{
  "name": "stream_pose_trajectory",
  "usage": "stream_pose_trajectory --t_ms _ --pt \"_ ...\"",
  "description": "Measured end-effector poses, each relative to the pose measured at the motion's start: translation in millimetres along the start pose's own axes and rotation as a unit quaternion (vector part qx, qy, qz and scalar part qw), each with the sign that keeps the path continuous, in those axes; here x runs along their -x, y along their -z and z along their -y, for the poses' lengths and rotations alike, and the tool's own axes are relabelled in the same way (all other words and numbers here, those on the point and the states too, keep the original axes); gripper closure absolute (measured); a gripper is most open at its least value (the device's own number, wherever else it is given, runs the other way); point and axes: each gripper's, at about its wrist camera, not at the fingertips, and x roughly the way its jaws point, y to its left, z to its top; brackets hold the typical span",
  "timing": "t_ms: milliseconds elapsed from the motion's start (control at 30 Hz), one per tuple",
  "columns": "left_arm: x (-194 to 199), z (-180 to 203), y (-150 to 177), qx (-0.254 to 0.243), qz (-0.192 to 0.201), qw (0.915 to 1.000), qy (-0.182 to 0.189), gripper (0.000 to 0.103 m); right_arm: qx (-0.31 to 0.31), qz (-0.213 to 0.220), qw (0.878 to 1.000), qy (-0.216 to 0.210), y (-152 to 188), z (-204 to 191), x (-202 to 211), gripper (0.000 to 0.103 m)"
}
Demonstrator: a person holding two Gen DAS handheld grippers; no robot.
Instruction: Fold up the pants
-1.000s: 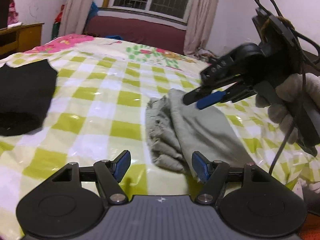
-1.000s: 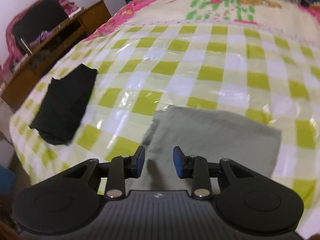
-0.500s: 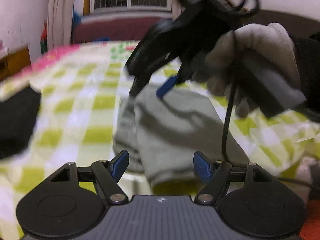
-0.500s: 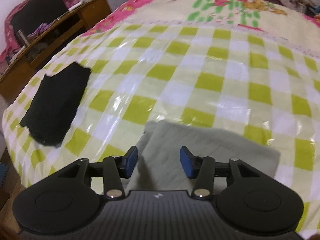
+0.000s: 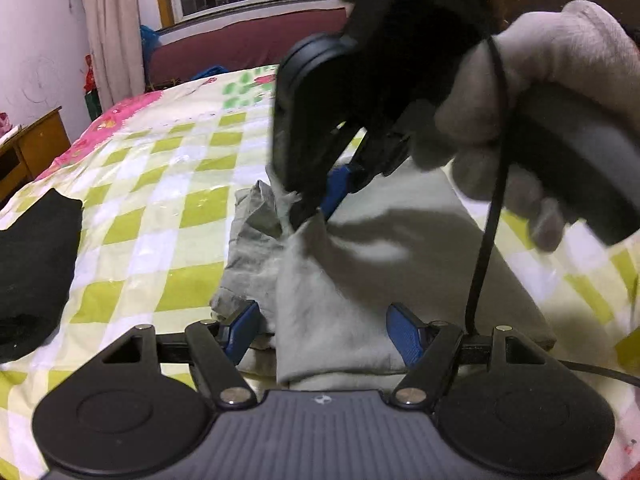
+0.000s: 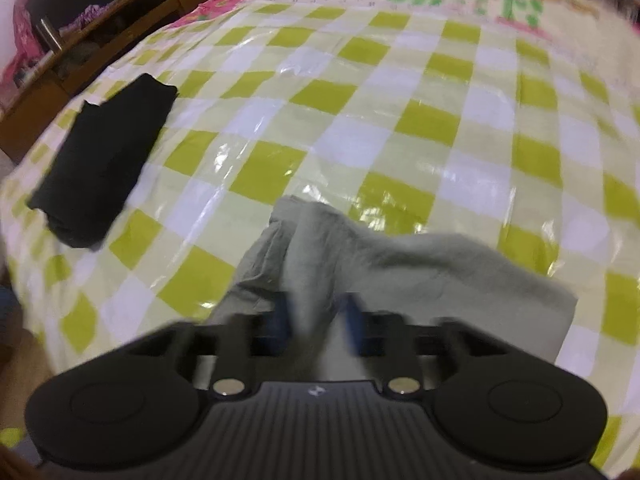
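While the right hand-held gripper (image 5: 310,208) pinches a corner of the grey pants (image 5: 360,280) on the checked bed (image 5: 176,184), the left hand-held gripper (image 5: 324,334) waits wide over their near edge — a thin pinch could slip, spilling the fold

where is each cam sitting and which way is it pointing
Left wrist: on the left gripper, open, low at the bed edge, facing the window; shows the right gripper and gloved right hand.
Right wrist: on the right gripper, angled down at the yellow-green checked bed cover, fingers around a raised fold.
Shared: grey folded pants and black folded garment.
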Motion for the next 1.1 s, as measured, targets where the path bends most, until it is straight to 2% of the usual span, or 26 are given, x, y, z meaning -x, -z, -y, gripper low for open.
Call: stream_pose_trajectory --t_ms 33,167,233,333,500,567,633,700,767,900,1033,1100 --pt "1 -1 0 0.005 -0.001 1.0000 0.003 0.026 -0.010 -0.001 1.000 -0.013 1 5 4 0.096" --pt "1 -1 -4 0.001 -0.004 1.0000 0.005 0.063 -0.024 0.022 0.999 -0.039 8 16 30 0.099" --pt "4 -3 -6 -0.001 0.005 1.0000 0.007 0.070 -0.034 0.034 0.998 -0.050 10 20 44 0.099" --pt "17 -14 -14 0.009 0.022 0.9995 0.020 0.072 -0.046 0.049 0.995 -0.068 6 21 63 0.099" --pt "22 -45 -25 0.040 0.036 0.9985 0.013 0.072 -0.038 0.072 0.993 -0.082 -17 4 69 0.098" --pt "7 -58 -22 0.060 0.016 0.9980 0.012 0.072 -0.033 0.055 0.995 -0.081 -27 -5 51 0.091" --pt "-11 -72 -14 0.083 -0.006 0.9966 0.002 0.072 -0.044 0.040 0.996 -0.069 -32 -11 21 0.091" --pt "-24 -88 -6 0.110 -0.024 0.9935 0.017 0.070 -0.036 0.029 0.996 -0.074 -32 -17 -8 0.091" --pt "-23 -100 -6 0.131 -0.017 0.9907 0.032 0.070 -0.049 0.019 0.996 -0.067 -29 -19 -33 0.092" --pt "-15 -105 -17 0.100 0.007 0.9949 0.001 0.074 -0.054 0.036 0.996 -0.061 -23 -14 -39 0.101" --pt "-14 -108 -19 0.093 0.006 0.9956 -0.004 0.075 -0.056 0.059 0.995 -0.055 -24 -3 -17 0.102" --pt "-6 -110 -17 0.094 0.013 0.9954 0.008 0.075 -0.061 0.070 0.994 -0.057 -26 2 -6 0.102"
